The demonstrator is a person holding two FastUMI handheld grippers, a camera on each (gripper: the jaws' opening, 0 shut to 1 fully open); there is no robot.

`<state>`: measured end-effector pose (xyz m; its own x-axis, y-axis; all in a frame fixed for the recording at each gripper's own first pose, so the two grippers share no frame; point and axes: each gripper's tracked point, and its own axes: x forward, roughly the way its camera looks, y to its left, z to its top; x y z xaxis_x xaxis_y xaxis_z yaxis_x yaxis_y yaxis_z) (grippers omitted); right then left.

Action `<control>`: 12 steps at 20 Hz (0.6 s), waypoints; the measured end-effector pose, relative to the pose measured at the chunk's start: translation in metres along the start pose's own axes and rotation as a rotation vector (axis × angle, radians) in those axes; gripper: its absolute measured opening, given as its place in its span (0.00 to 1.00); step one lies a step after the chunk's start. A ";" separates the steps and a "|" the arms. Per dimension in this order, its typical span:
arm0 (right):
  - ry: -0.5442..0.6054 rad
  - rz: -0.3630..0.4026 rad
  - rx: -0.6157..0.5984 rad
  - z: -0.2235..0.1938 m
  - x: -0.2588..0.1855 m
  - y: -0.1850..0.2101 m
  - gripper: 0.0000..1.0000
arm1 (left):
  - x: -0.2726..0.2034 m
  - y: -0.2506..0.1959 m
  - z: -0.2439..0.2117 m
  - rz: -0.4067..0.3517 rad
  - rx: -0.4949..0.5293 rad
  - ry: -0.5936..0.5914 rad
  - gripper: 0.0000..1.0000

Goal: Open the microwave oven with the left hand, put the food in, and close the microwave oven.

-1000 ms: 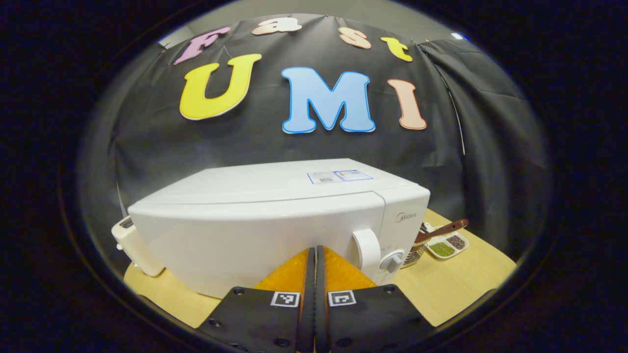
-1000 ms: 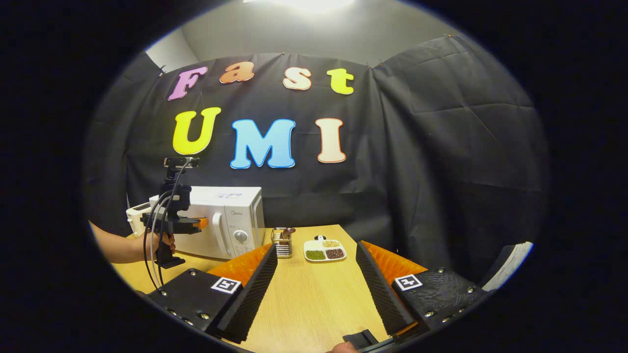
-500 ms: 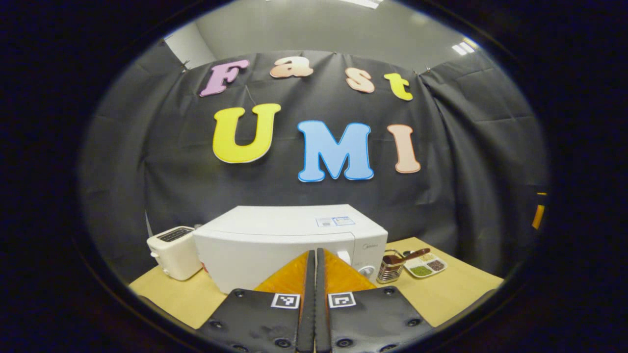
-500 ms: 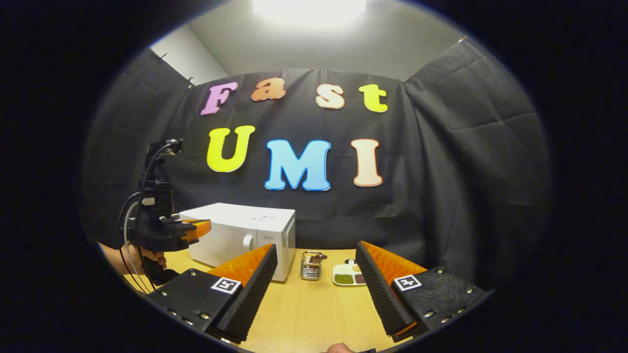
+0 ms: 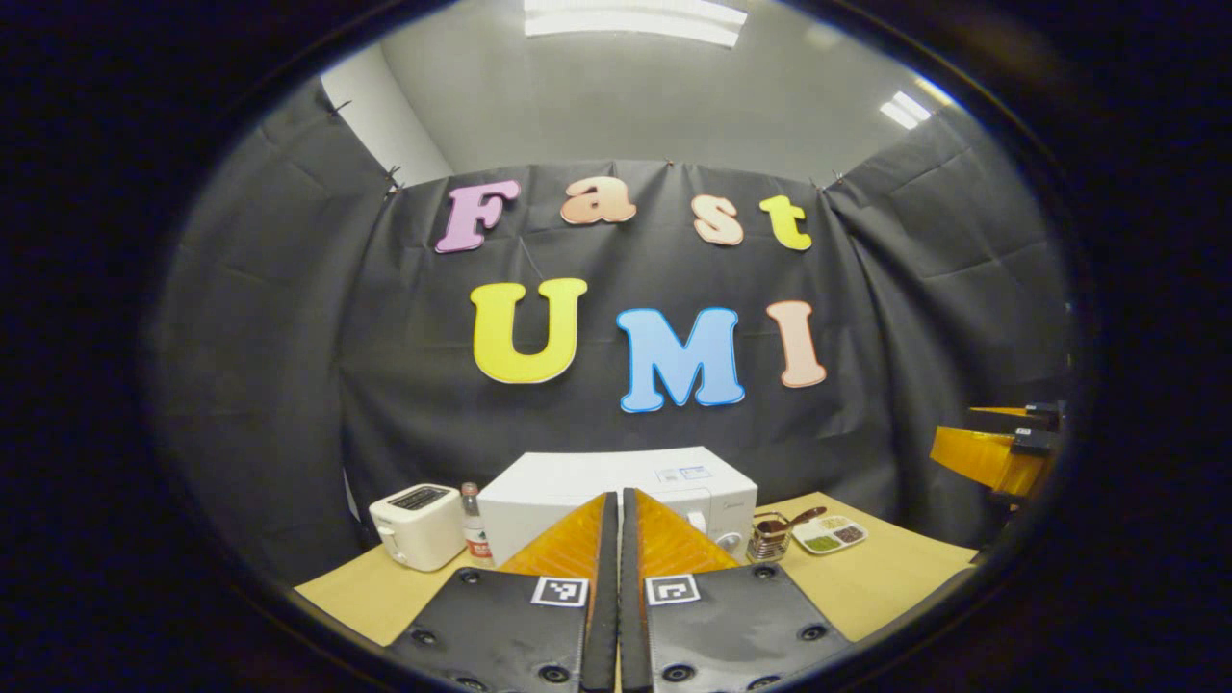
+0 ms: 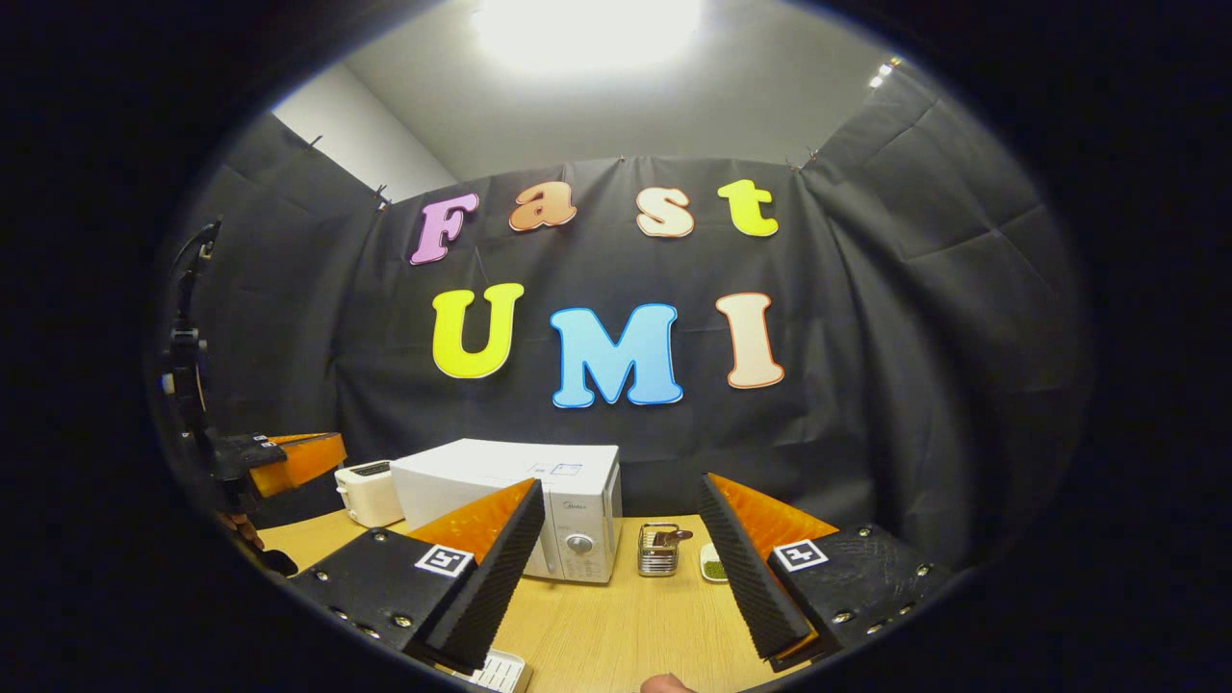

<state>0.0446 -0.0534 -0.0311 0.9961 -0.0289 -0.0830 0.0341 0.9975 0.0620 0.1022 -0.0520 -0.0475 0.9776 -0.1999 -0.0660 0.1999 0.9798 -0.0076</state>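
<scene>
The white microwave [image 5: 577, 479] stands at the back of the wooden table [image 5: 885, 577] with its door closed. Well in front of it, my left gripper [image 5: 613, 499] is shut with nothing between its fingers. In the right gripper view the microwave [image 6: 500, 464] sits left of centre, its dial panel [image 6: 580, 539] facing me. My right gripper [image 6: 621, 486] is open and empty, held back from the table's far end. The left gripper [image 6: 294, 459] hangs at the far left of that view, and the right gripper [image 5: 987, 454] shows at the right edge of the left gripper view.
A white toaster [image 5: 416, 525] and a small bottle [image 5: 471, 534] stand left of the microwave. To its right are a metal holder with a spoon [image 5: 768, 541] and a white dish of beans [image 5: 833, 534]. A white ridged object [image 6: 500, 671] lies near the table's front edge.
Both grippers have drawn back from the microwave, which now looks much smaller and farther off. The left stays shut and the right stays open.
</scene>
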 end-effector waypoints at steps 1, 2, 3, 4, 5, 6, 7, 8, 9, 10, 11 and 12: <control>-0.003 0.001 -0.003 0.002 -0.005 0.005 0.97 | -0.009 0.007 -0.001 0.003 -0.003 0.001 0.08; -0.006 -0.005 -0.011 0.003 -0.010 0.006 0.97 | -0.017 0.009 -0.003 -0.005 -0.002 0.009 0.07; -0.007 -0.016 -0.015 0.004 -0.014 0.007 0.98 | -0.024 0.011 -0.006 -0.010 -0.001 0.015 0.07; -0.005 -0.025 -0.011 0.004 -0.018 0.008 0.98 | -0.034 0.017 -0.007 -0.015 0.004 0.020 0.08; -0.003 -0.027 -0.002 0.004 -0.023 0.012 0.98 | -0.041 0.018 -0.010 -0.022 0.007 0.025 0.11; -0.002 -0.030 0.000 0.003 -0.027 0.015 0.97 | -0.048 0.023 -0.012 -0.021 0.016 0.030 0.20; 0.002 -0.035 -0.001 0.001 -0.031 0.017 0.97 | -0.055 0.026 -0.012 -0.020 0.026 0.032 0.31; 0.005 -0.038 -0.005 0.000 -0.033 0.019 0.97 | -0.061 0.029 -0.009 -0.023 0.032 0.028 0.42; 0.007 -0.041 -0.009 0.000 -0.035 0.022 0.97 | -0.066 0.030 -0.009 -0.021 0.038 0.020 0.53; 0.006 -0.042 -0.011 0.002 -0.038 0.024 0.97 | -0.068 0.033 -0.007 -0.024 0.036 0.017 0.64; -0.002 -0.042 -0.009 0.005 -0.040 0.027 0.98 | -0.072 0.034 -0.009 -0.029 0.028 0.024 0.75; -0.012 -0.041 -0.002 0.009 -0.043 0.030 0.97 | -0.076 0.036 -0.007 -0.029 0.022 0.024 0.86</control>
<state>0.0034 -0.0229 -0.0168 0.9948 -0.0709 -0.0732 0.0751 0.9955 0.0571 0.0347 -0.0015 -0.0493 0.9697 -0.2275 -0.0895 0.2294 0.9733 0.0116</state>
